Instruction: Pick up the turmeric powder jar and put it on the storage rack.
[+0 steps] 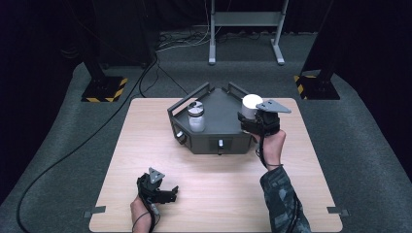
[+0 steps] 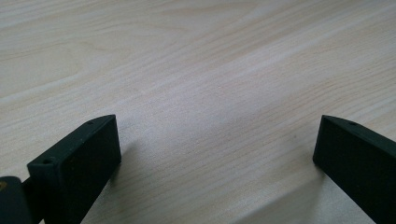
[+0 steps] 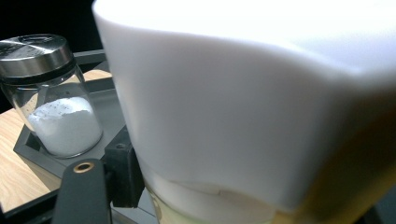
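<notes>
While salt half-fills jar (image 3: 56, 102), tray (image 1: 216, 109) holds it.

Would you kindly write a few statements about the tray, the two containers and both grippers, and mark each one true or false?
1. The left gripper has its jaws apart over bare table. True.
2. The glass shaker lies on its side. False: it stands upright in the grey tray.
3. The right gripper is at the white container. True.
4. The shaker is empty. False: it holds white powder.
5. The shaker has a metal lid. True.
</notes>
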Tool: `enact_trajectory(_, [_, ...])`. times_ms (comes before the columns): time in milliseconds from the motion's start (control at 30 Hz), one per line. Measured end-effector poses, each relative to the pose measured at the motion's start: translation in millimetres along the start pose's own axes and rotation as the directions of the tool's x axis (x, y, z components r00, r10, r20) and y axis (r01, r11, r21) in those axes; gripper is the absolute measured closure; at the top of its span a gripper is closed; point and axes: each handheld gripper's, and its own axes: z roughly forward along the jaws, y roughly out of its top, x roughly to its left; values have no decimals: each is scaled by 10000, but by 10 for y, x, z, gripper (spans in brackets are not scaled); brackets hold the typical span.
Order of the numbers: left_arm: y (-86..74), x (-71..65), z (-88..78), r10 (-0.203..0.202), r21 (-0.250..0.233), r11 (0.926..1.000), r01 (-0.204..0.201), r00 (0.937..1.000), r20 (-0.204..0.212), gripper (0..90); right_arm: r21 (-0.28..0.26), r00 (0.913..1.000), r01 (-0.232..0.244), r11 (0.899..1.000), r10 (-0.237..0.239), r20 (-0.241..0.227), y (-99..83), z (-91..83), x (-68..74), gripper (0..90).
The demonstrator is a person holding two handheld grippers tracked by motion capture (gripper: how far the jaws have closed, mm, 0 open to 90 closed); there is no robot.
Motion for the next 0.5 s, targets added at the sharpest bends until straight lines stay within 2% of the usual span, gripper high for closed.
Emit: enact_trajectory(500, [0,0,-1,8,1,10000,-8,10000,3,8,132,9999,-47,9999,49,-99,4,154,-44,298])
